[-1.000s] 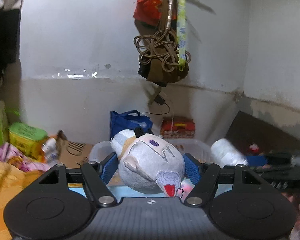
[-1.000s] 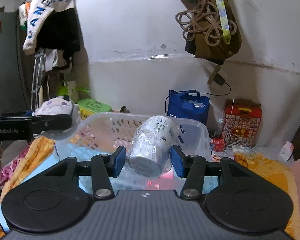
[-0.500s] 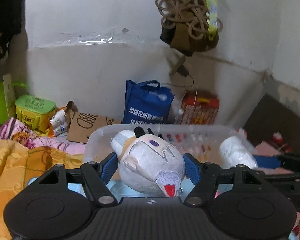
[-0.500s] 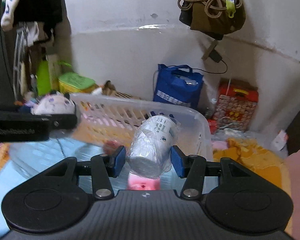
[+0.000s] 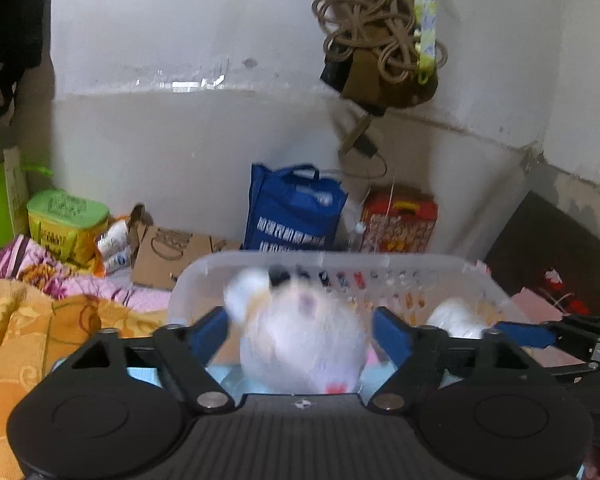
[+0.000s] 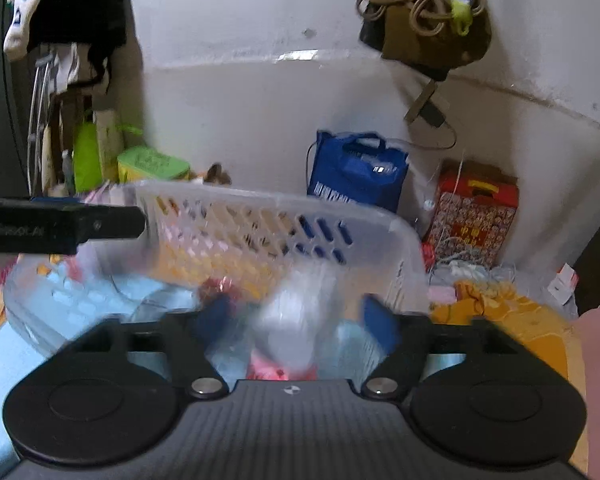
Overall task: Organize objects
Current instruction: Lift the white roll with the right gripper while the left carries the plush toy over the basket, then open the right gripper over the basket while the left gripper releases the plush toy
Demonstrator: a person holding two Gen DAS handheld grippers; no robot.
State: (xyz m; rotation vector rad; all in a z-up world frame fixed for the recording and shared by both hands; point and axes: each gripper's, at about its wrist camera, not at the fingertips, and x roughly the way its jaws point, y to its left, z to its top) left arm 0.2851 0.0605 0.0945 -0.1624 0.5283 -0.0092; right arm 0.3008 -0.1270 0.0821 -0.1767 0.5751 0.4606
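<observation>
Both pairs of fingers have just been opening, and each thing they clamped a moment ago now sits loose and blurred between them. Nearest in the left wrist view, the left gripper has its blue pads spread apart, clear of the plush toy, a soft, rounded white-grey figure with a small red patch low on its front; it is smeared by motion over the basket. In the right wrist view, the right gripper is released in the same way, its blurred blue pads standing off from the wrapped roll, a pale cylinder inside a thin clear plastic film, also smeared and lying over the inside of the basket. This basket is a translucent white plastic one with rounded corners and rows of small slots in its walls. It rests on a light blue sheet, with an orange patterned cloth beside it. Something pink shows low in the basket under the roll. Behind the basket, near the wall, stand a blue fabric bag with white print, a red patterned box, a flat brown cardboard piece and a green-lidded tub. On the rough white wall above hangs a coil of beige cord over a dark brown bag.
</observation>
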